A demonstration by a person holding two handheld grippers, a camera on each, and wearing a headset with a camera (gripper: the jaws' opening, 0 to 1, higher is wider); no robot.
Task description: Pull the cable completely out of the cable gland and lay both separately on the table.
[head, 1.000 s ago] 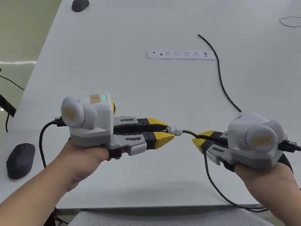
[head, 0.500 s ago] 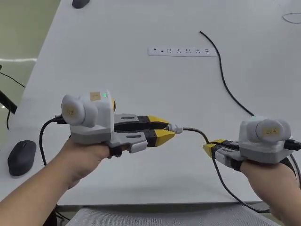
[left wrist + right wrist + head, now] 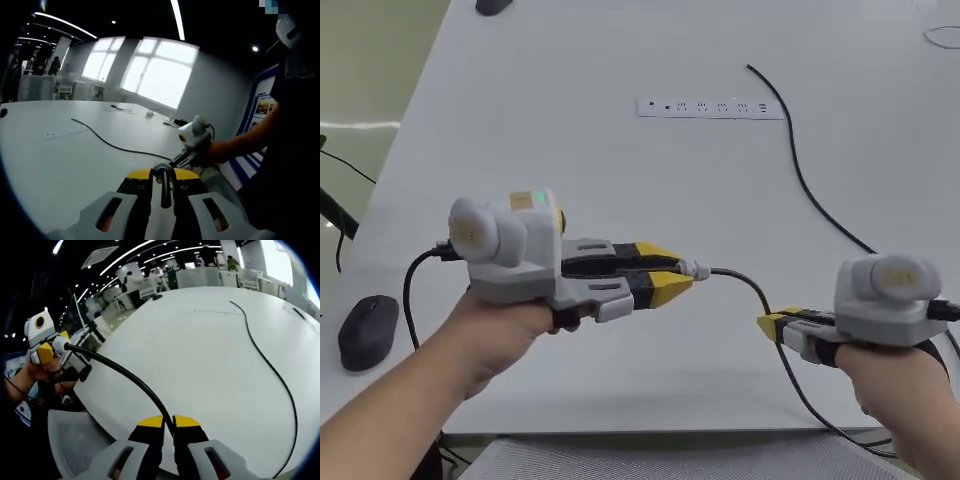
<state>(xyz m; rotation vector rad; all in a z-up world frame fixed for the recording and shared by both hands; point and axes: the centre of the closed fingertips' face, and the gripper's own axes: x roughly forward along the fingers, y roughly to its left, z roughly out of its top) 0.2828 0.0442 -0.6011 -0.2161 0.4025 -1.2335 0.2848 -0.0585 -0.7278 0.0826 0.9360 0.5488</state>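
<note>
Gripping the cable gland (image 3: pixel 695 269), the left gripper (image 3: pixel 673 280) has its yellow-tipped fingers (image 3: pixel 668 291) clamped tight on the small pale fitting; held in the air over the near part of the white tabletop (image 3: pixel 620 180); tips point right. Right gripper (image 3: pixel 767 323) sits to the right and a little nearer, tips pointing left; its fingers are closed on the black cable (image 3: pixel 745 278) with no gap to see. Cable arcs from the gland's right end down into the right fingers, well apart from the gland; its end is not yet out of the gland; past the right gripper the cable drops over the near edge. Right gripper view confirms the same: cable running from between the fingers up to the gland. On the tabletop: white power strip (image 3: pixel 710 107) far centre; loose black lead (image 3: pixel 800 175) running far to near on the right; dark mouse (image 3: pixel 365 332) near left.
</note>
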